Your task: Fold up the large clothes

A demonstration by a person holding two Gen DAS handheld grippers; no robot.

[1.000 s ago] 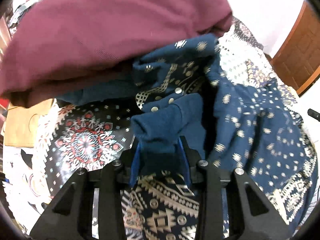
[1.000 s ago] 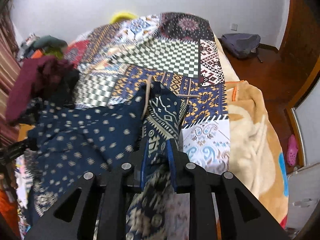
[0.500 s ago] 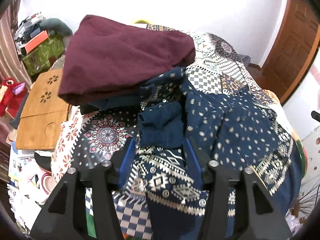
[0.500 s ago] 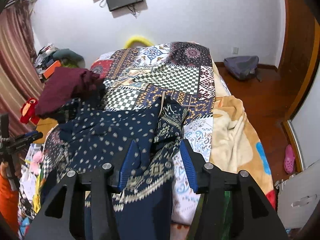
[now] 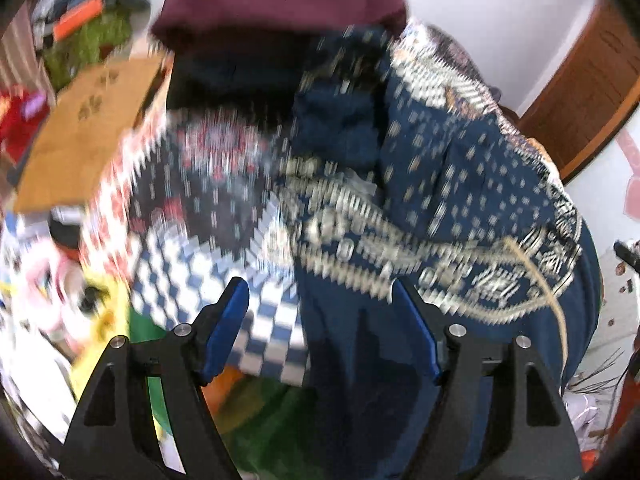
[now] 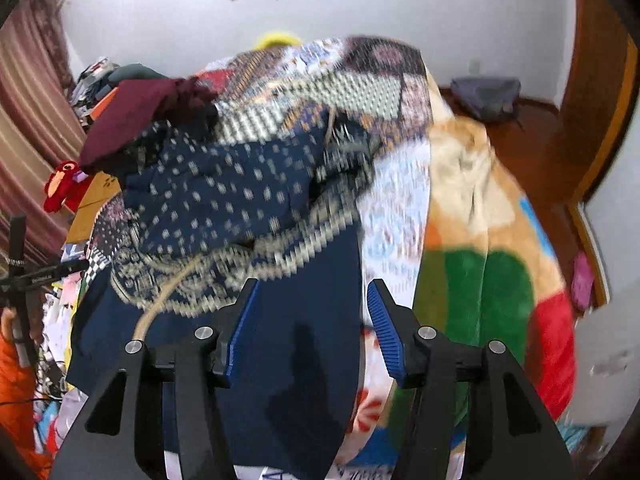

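Note:
A large navy garment with pale dots and a cream patterned band lies spread on the patchwork bed and hangs over its near edge. It also shows in the right wrist view. My left gripper is open and empty above the garment's near edge. My right gripper is open and empty above the hanging navy hem. A tan cord lies across the band. Both views are blurred.
A maroon garment lies folded at the far left of the bed, also in the right wrist view. A wooden board sits left of the bed. A colourful fleece blanket covers the bed's right side. A wooden door stands right.
Both grippers opened, let go of the navy garment and pulled back toward the near edge of the bed. The garment now lies spread with its hem hanging down.

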